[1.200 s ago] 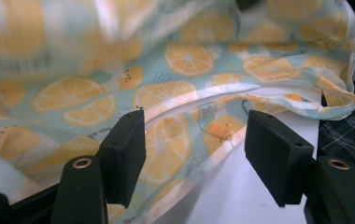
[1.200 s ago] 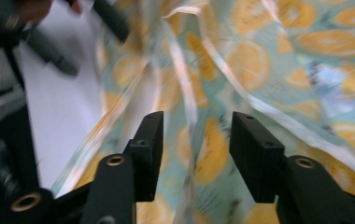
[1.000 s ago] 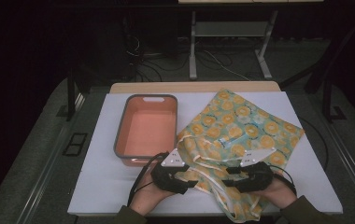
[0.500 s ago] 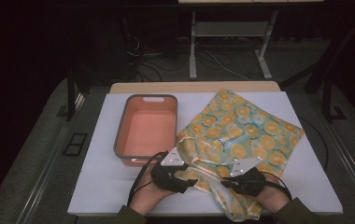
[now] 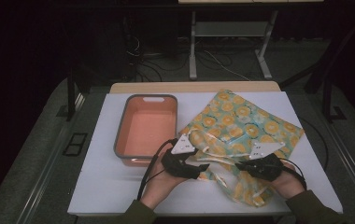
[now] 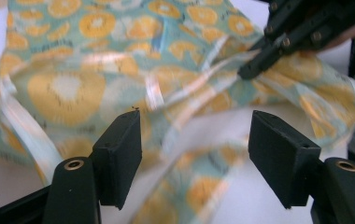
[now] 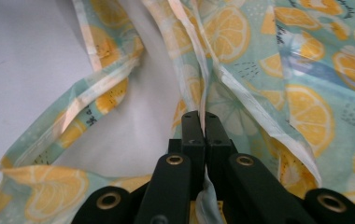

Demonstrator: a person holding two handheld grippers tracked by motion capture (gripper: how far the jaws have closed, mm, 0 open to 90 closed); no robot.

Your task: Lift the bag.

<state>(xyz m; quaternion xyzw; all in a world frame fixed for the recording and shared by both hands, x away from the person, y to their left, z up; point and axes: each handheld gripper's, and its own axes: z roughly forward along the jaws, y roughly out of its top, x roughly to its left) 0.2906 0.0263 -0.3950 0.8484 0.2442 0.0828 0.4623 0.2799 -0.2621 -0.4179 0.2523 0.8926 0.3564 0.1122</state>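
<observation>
Fabric printed with orange slices on a pale teal ground, a bag with long thin straps, lies spread over the right half of the white counter, its far corner near the counter's back edge and its near end bunched up between the two hands. In the right gripper view a folded edge of the bag runs straight into the right gripper, whose fingers are pressed together on it, having just been closing, with a thin ridge of cloth pinched between them. In the high view that right gripper sits over the bag's near edge, pointing left. The left gripper points right, toward it, just at the bag's near left edge. In the left gripper view its fingers stand apart, having just been opening a little; a pale strap and loose cloth of the bag lie beyond and between them, not gripped, and the right gripper shows farther off, tips on a fold. Left of the bag, just beside it, stands a salmon-coloured tray with a grey rim. Beyond the counter the floor is dark, with cables and the legs of a metal stand.
</observation>
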